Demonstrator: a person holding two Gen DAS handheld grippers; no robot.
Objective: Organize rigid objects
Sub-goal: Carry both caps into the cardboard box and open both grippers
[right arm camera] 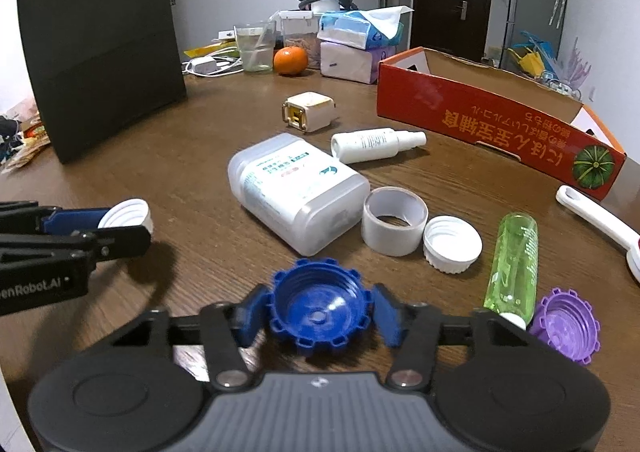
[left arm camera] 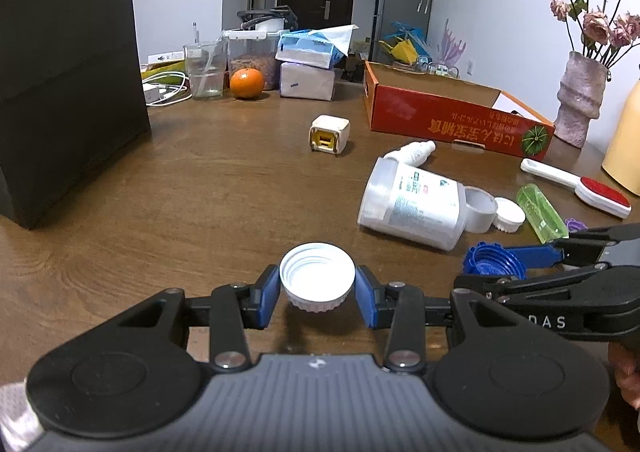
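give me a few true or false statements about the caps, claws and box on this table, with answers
1. The left claw holds a white cap. True.
2. The blue cap lies inside the red box. False: it sits between the right claw's fingers, on the table.
3. The big white bottle stands upright. False: it lies on its side.
4. A purple cap sits beside the green tube. True.
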